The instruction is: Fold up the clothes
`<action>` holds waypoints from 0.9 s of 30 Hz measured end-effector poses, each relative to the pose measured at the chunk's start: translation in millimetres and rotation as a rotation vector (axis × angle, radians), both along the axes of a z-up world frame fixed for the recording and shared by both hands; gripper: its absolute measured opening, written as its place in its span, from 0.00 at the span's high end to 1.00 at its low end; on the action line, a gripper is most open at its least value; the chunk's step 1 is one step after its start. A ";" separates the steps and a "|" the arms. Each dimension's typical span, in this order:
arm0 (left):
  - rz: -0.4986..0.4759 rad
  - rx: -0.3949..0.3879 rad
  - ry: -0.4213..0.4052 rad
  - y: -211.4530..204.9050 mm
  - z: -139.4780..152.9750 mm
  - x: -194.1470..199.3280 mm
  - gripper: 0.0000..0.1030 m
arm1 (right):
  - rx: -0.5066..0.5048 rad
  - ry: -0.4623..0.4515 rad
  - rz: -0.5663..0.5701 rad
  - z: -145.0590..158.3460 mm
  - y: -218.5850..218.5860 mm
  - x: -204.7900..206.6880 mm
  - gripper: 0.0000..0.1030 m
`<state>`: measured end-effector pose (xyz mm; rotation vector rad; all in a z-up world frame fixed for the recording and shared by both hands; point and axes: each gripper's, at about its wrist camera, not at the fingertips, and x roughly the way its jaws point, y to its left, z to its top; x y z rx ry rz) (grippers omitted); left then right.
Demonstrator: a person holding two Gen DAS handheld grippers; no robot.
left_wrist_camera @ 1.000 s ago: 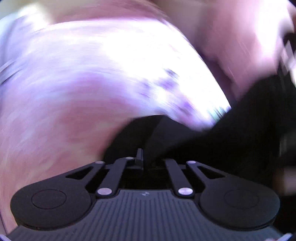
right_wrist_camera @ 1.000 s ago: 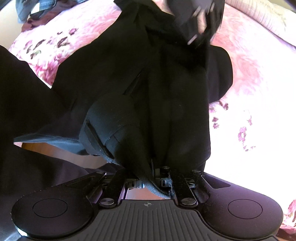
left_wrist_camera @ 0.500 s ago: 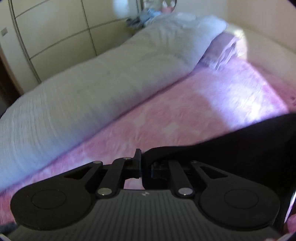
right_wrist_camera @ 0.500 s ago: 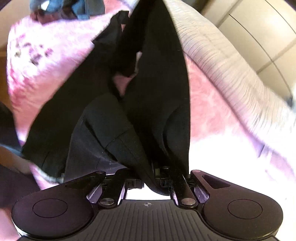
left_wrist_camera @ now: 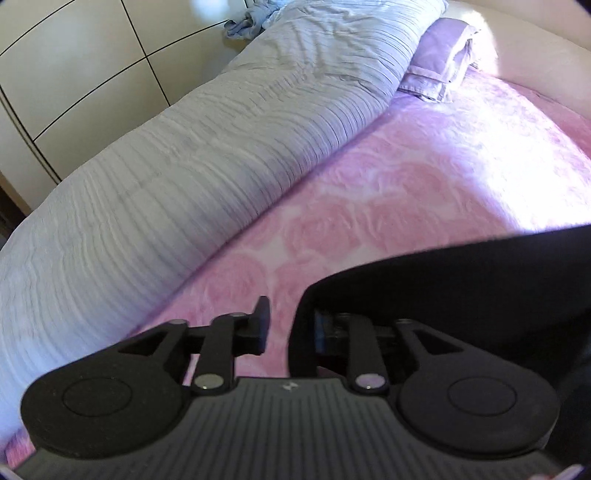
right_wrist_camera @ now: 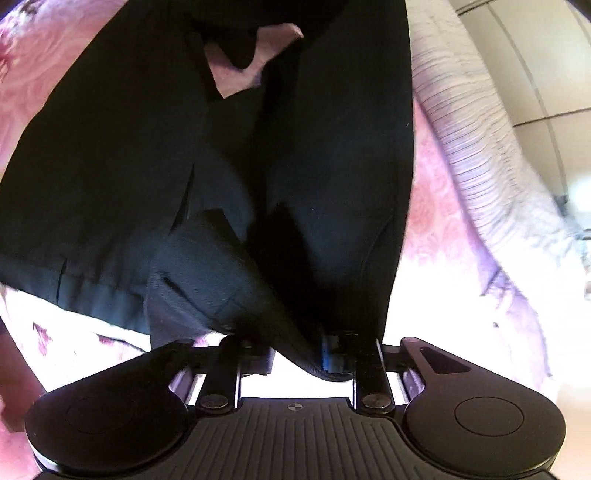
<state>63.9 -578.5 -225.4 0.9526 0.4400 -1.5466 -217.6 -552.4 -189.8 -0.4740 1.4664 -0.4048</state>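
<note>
A black garment, seemingly trousers, hangs down over the pink rose-patterned bedcover and fills most of the right wrist view. My right gripper is open a little. A fold of the garment still runs between its fingers and lies against the blue pad of the right finger. In the left wrist view the same black garment drapes over the right finger and hides it. My left gripper is open, and the pink bedcover shows in the gap beside its bare left finger.
A long white ribbed duvet roll lies along the far side of the bed, with a lilac pillow at its end. Cream wardrobe doors stand behind it. A blue piece of clothing sits at the duvet's far end.
My left gripper has opened and its left finger has come off the black garment. The right gripper's fingers have spread slightly. Both views swung from the bed's foot towards the duvet and wardrobe.
</note>
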 end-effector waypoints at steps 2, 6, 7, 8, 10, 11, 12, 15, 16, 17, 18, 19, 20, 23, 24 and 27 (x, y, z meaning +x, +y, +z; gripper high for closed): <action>-0.022 0.003 -0.008 -17.4 3.7 -8.5 0.73 | -0.069 -0.031 0.038 10.5 8.5 -12.3 0.37; -0.067 -0.004 -0.042 -33.9 8.2 -31.9 0.54 | -0.090 -0.065 0.031 29.0 5.9 -37.9 0.11; -0.073 -0.012 -0.049 -35.2 9.6 -37.6 0.52 | -0.061 -0.094 -0.035 31.7 -2.2 -43.2 0.11; -0.069 -0.024 -0.055 -34.7 11.5 -42.1 0.50 | -0.032 -0.137 -0.110 34.2 -10.9 -48.3 0.11; -0.037 -0.026 -0.064 -32.3 11.8 -49.9 0.50 | 0.042 -0.253 -0.282 38.0 -27.3 -59.5 0.11; -0.016 -0.021 -0.059 -29.9 11.2 -52.4 0.49 | 0.094 -0.339 -0.389 38.9 -34.4 -66.1 0.11; 0.005 -0.016 -0.054 -27.4 10.6 -54.9 0.48 | 0.149 -0.426 -0.491 37.3 -42.6 -70.4 0.11; 0.021 0.029 -0.053 -17.6 -0.7 -66.9 0.43 | 0.276 -0.666 -0.787 28.6 -76.9 -66.6 0.11; 0.020 0.048 -0.059 -13.5 -7.4 -72.4 0.42 | 0.307 -0.732 -0.888 21.9 -87.5 -69.6 0.11; 0.019 0.067 -0.065 -9.4 -14.4 -77.7 0.40 | 0.338 -0.795 -0.990 13.3 -96.6 -76.2 0.11; 0.013 0.088 -0.065 -3.1 -23.4 -83.7 0.39 | 0.370 -0.857 -1.092 4.8 -105.7 -82.9 0.11; 0.004 0.111 -0.064 4.5 -33.5 -90.1 0.37 | 0.401 -0.919 -1.194 -3.8 -114.8 -89.6 0.11; -0.005 0.133 -0.062 12.1 -43.5 -96.6 0.36 | 0.423 -0.962 -1.269 -14.2 -123.1 -95.7 0.11; -0.057 0.190 -0.096 35.7 -75.1 -116.2 0.25 | 0.481 -1.054 -1.417 -42.2 -137.6 -105.2 0.11; -0.076 0.212 -0.126 41.9 -87.7 -121.5 0.23 | 0.506 -1.080 -1.458 -50.7 -142.2 -107.7 0.11; -0.095 0.289 -0.206 52.4 -128.3 -127.1 0.23 | 0.541 -1.087 -1.439 -48.7 -138.5 -118.7 0.28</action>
